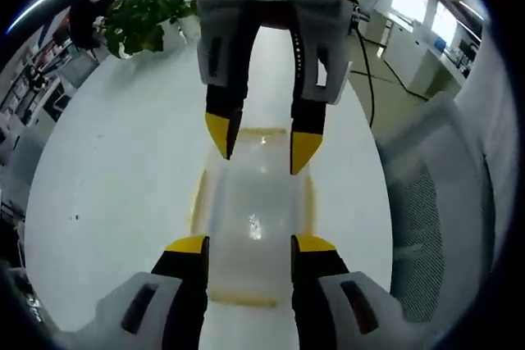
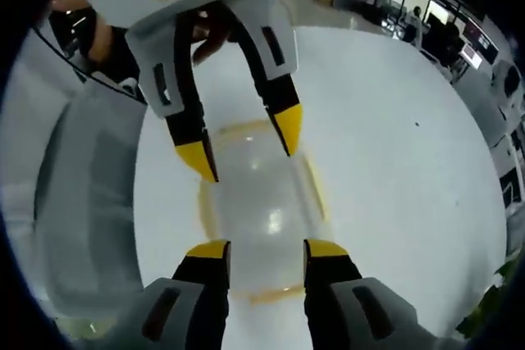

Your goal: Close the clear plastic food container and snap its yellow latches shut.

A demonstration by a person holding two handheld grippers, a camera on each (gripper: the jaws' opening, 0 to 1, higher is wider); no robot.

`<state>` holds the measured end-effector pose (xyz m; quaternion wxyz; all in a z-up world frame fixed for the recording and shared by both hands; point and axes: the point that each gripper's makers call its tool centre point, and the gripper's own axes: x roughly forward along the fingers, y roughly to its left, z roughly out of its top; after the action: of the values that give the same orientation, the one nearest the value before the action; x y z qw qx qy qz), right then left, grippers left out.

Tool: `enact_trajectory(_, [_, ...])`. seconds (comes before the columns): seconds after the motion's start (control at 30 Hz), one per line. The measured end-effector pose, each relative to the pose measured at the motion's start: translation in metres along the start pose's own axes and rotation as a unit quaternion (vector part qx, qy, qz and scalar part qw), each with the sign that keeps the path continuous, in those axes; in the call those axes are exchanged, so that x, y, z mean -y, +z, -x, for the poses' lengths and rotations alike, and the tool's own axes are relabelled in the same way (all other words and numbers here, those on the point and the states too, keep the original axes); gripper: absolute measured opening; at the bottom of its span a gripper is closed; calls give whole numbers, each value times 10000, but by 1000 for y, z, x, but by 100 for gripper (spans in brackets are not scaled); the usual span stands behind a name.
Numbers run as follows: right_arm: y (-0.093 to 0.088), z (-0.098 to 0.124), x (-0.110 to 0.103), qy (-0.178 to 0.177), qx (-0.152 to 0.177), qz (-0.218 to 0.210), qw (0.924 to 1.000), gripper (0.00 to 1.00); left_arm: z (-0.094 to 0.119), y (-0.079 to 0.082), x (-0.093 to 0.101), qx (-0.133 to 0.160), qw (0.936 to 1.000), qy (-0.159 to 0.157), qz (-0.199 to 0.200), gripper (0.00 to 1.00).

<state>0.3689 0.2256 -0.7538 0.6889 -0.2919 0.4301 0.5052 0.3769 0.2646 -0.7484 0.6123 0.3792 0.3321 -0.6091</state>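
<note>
**Two tongs face each other over the clear container**

The clear plastic food container (image 1: 254, 223) lies flat on the white desk (image 1: 115, 202), its lid on top and its long axis running away from each camera. Yellow latches (image 1: 198, 194) show as pale strips along its long sides and at both short ends.

In the left gripper view, the left tongs (image 1: 250, 245) rise from the bottom with jaws spread, one yellow tip over each side of the container's near end; whether the tips touch the lid cannot be told. The right tongs (image 1: 264, 143) come in from the top, also spread, their tips over the far end.

In the right gripper view the arrangement is mirrored: the right tongs (image 2: 267, 250) stand spread above the container (image 2: 258, 202) at its near end, and the left tongs (image 2: 246, 149) hang opposite, jaws apart, over the far end. Neither pair pinches anything.

A leafy green plant (image 1: 143, 18) stands at the far edge of the desk, and a grey mesh chair (image 1: 435, 202) sits just beside the desk.
</note>
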Motion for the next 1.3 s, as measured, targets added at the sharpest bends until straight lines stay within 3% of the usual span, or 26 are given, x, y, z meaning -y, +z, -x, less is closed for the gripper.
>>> enact_trajectory(0.5, [17, -5, 2, -50, 229, 85, 9997, 34, -8, 14, 2, 144, 9999, -29, -44, 39])
enact_trajectory(0.9, [23, -9, 7, -45, 321, 19, 9995, 34, -10, 7, 5, 133, 9999, -74, 38, 39])
enact_trajectory(1.3, [27, -9, 17, -68, 341, 35, 9994, 35, -9, 13, 13, 232, 9997, -9, 68, 40])
